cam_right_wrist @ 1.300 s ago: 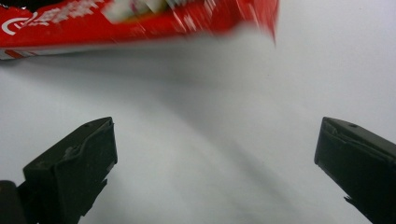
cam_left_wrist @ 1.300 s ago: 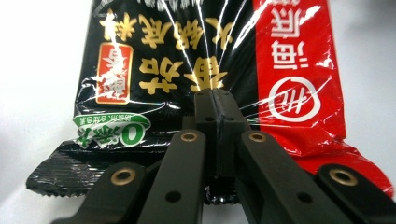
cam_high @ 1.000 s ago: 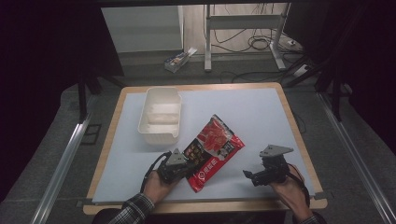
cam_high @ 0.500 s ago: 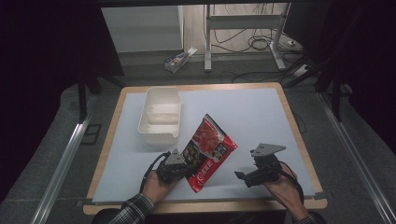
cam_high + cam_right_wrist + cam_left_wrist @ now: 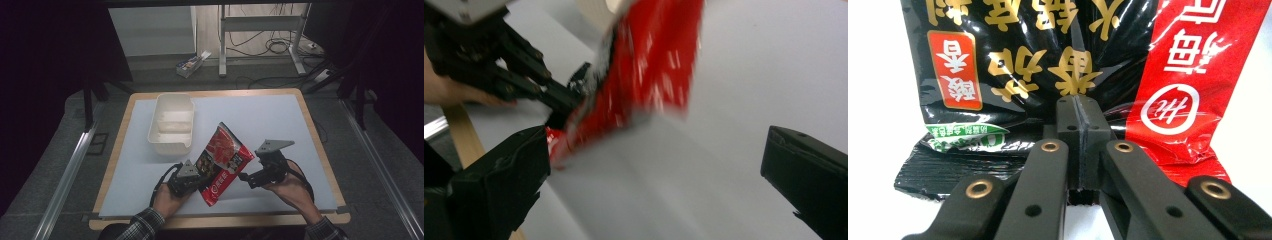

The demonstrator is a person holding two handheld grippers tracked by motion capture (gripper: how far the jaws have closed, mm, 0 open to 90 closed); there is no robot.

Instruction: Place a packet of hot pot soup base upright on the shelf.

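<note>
Red-and-black pouch: snack bag [image 5: 222,162] of glossy foil, tilted up off the table, its printed face toward the camera in the high view; near the front edge, centre.
Pouch edge: black crimped seam [image 5: 998,165] pinched between the pads in the left gripper view.
Left claw: left claw [image 5: 196,176] clenched on the snack bag, at 8 o'clock of the bag; a hand in a plaid sleeve [image 5: 142,226] holds it.
Right claw: right claw [image 5: 244,177] spread wide, nothing between its pads; at 4 o'clock of the bag, just beside its lower corner in the high view.
Right gripper view: bag blurred, at 11 o'clock.
Tub: cream plastic container [image 5: 171,125] at 11 o'clock of the bag, apart from it.
Surface: white table [image 5: 270,120] with a wooden rim.
Beyond: small box [image 5: 191,63] on the floor at 12 o'clock.
</note>
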